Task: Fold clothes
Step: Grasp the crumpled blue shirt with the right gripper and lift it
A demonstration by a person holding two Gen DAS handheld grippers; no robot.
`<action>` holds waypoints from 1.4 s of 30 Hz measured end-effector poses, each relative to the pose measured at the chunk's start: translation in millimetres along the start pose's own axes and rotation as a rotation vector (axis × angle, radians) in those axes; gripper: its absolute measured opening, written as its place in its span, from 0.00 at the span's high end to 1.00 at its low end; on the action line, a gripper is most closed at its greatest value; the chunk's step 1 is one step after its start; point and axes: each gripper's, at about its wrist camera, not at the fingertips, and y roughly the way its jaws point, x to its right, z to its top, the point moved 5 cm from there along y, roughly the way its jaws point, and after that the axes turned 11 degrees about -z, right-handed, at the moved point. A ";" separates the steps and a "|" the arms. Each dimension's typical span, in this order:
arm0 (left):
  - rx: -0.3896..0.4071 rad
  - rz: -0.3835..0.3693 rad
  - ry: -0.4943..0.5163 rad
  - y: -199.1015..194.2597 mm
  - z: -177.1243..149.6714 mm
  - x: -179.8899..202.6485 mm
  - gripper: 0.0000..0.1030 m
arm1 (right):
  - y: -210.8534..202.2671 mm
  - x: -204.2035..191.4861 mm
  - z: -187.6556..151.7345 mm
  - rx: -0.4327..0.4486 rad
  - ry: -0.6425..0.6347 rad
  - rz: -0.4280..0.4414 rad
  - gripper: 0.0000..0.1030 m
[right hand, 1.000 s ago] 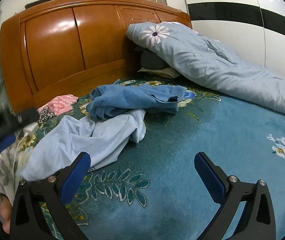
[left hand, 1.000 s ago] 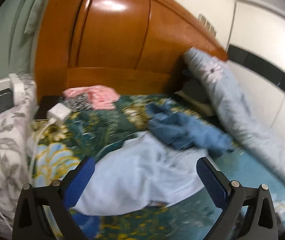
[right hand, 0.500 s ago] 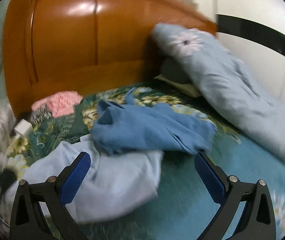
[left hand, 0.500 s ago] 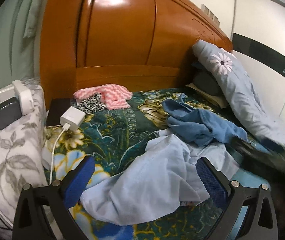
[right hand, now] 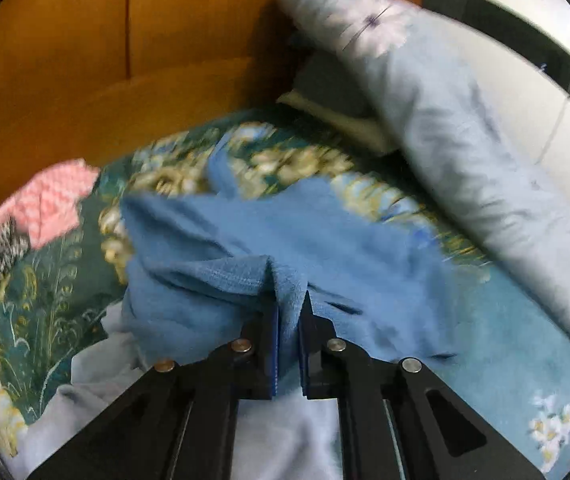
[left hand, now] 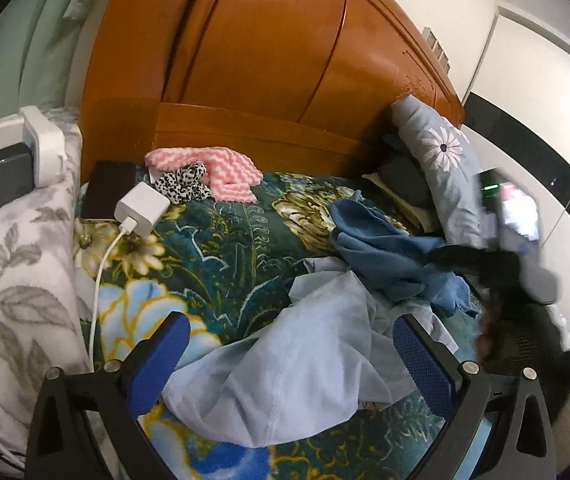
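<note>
The right gripper is pinching a raised fold of the blue garment, its jaws closed tight on the cloth; the left gripper is hanging with jaws spread wide, gripping nothing, above the light blue garment; the blue garment is lying crumpled, its long axis running across the right wrist view, partly overlapping the pale one; both are resting on the floral blanket, in front of the wooden headboard; a grey duvet is lying along the right; a white charger is sitting near the pink cloth.
</note>
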 end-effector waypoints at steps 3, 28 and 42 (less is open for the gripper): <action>0.000 -0.025 -0.015 -1.1 -0.8 0.3 0.00 | -36.1 48.8 8.6 0.063 0.026 -0.048 0.93; -0.334 -0.508 0.281 -7.7 -115.0 186.6 0.00 | -291.3 346.8 -364.7 -0.125 0.381 -0.162 0.93; -0.557 -0.563 0.408 -51.7 -195.6 254.1 0.00 | -291.2 325.0 -428.0 0.002 0.523 0.126 0.60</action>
